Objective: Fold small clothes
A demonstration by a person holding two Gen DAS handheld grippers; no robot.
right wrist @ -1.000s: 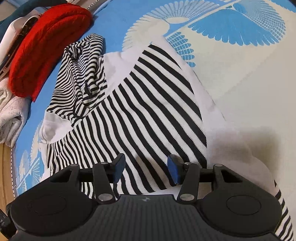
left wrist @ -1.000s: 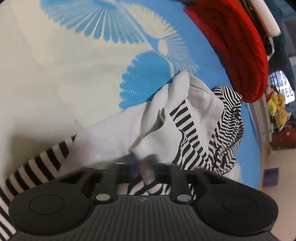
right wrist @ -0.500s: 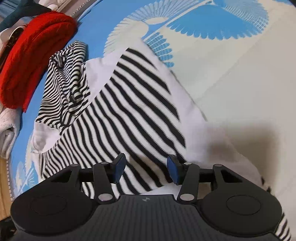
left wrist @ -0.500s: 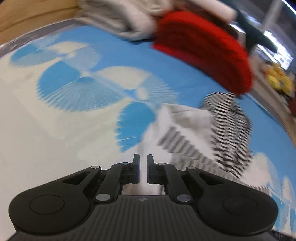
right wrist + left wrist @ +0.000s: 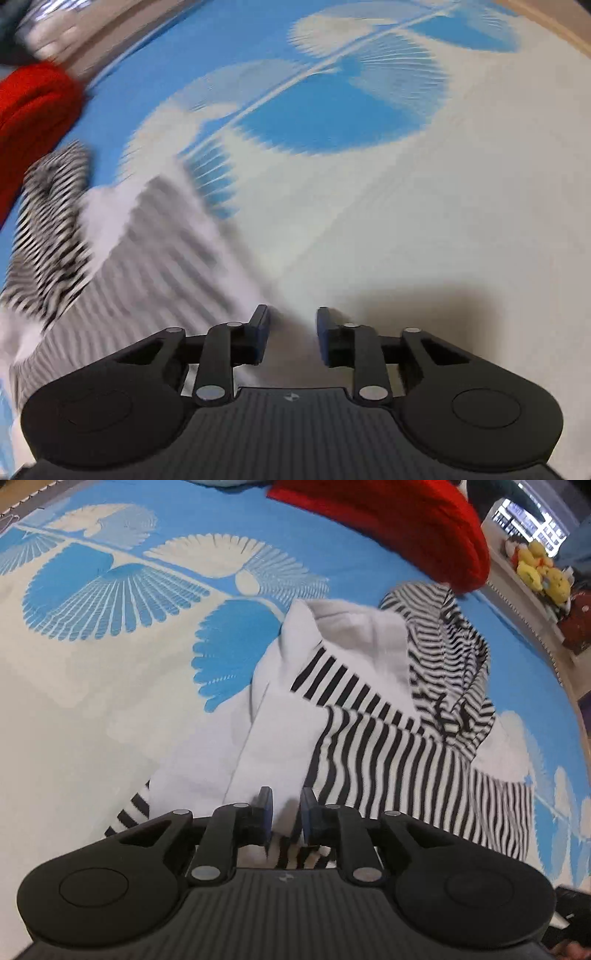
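The striped top (image 5: 388,746) lies crumpled on the blue patterned bedspread (image 5: 110,664), near a red knit (image 5: 388,520), and the left claw (image 5: 287,814) is opening just above its white fold, nothing pinched. The right claw (image 5: 291,332) is closing at the garment's blurred edge, no cloth visibly caught. To my eye, it should bite one layer before lifting.

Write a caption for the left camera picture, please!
Left gripper opening above a striped top on a blue-and-cream sheet.
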